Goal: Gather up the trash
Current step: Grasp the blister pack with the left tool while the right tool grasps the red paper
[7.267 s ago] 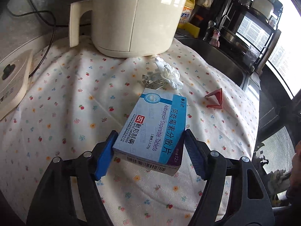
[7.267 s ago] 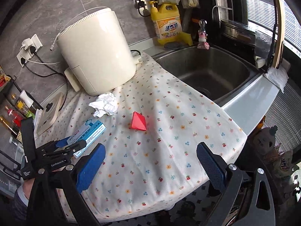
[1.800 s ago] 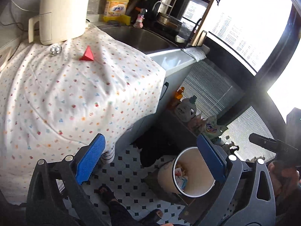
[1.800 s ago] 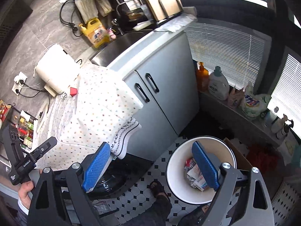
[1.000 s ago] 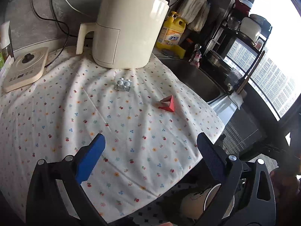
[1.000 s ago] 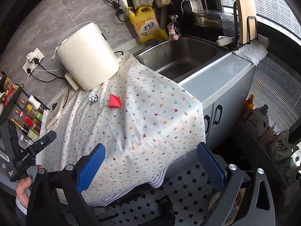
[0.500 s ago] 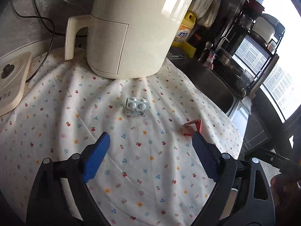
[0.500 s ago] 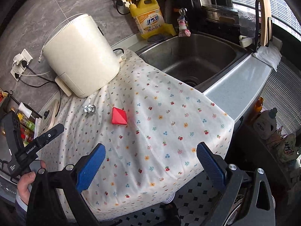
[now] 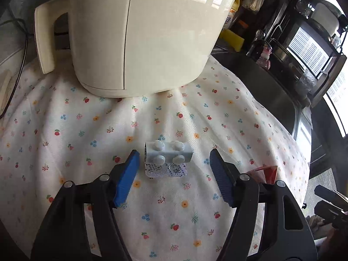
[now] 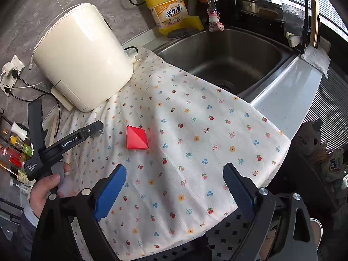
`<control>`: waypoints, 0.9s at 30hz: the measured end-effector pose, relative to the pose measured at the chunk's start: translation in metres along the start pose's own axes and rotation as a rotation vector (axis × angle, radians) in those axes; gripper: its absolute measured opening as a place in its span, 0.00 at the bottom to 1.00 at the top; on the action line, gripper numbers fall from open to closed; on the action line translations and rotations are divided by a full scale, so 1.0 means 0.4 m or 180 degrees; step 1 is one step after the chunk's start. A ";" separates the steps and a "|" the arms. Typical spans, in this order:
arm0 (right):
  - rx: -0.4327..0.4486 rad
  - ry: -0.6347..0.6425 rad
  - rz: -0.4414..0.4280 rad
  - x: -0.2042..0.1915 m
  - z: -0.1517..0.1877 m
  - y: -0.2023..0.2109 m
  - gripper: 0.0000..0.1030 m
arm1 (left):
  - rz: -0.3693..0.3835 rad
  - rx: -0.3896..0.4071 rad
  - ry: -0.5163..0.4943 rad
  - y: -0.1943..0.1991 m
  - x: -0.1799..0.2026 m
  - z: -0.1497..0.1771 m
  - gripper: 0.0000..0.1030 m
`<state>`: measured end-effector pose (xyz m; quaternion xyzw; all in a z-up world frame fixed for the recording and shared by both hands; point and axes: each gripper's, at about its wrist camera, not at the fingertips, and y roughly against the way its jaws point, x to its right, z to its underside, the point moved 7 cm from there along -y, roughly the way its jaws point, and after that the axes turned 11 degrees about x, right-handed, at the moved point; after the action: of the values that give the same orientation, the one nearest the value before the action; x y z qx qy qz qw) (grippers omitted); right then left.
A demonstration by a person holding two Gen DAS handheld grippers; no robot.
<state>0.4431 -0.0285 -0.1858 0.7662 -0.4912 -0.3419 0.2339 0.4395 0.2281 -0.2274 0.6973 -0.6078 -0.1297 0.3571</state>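
A folded silver pill blister pack (image 9: 166,159) lies on the flowered cloth (image 9: 76,130). My left gripper (image 9: 174,159) is open, its blue pads on either side of the pack, not touching it. A red paper pyramid (image 10: 136,139) sits on the cloth; its edge shows in the left wrist view (image 9: 266,171), right of the left gripper. My right gripper (image 10: 175,181) is open and empty, hovering over the cloth's near edge, in front of the pyramid. The left gripper (image 10: 95,130) shows in the right wrist view, left of the pyramid, hiding the pack.
A cream air fryer (image 9: 139,32) stands just behind the blister pack; it also shows in the right wrist view (image 10: 82,58). A steel sink (image 10: 228,58) lies to the right, with a yellow detergent bottle (image 10: 169,10) behind it. Power cords (image 10: 19,82) run along the wall.
My left gripper has moved forward and down and narrowed, so its pads now flank the blister pack. My right gripper has moved closer to the cloth and the red pyramid.
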 end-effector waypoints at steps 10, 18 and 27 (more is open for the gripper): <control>-0.0170 0.0286 -0.0285 -0.123 -0.013 -0.113 0.63 | -0.0041 0.0108 0.0171 0.108 -0.073 0.017 0.41; -0.0253 0.0631 -0.0249 -0.183 -0.023 -0.212 0.61 | -0.0342 0.0260 0.0438 0.266 -0.194 0.076 0.41; -0.0214 0.1047 -0.0157 -0.267 -0.002 -0.241 0.15 | -0.0810 0.0559 0.0872 0.468 -0.323 0.176 0.41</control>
<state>0.4706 0.1083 -0.2207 0.8154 -0.4157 -0.2338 0.3282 0.2254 0.3245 -0.1873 0.8080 -0.4695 -0.0243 0.3551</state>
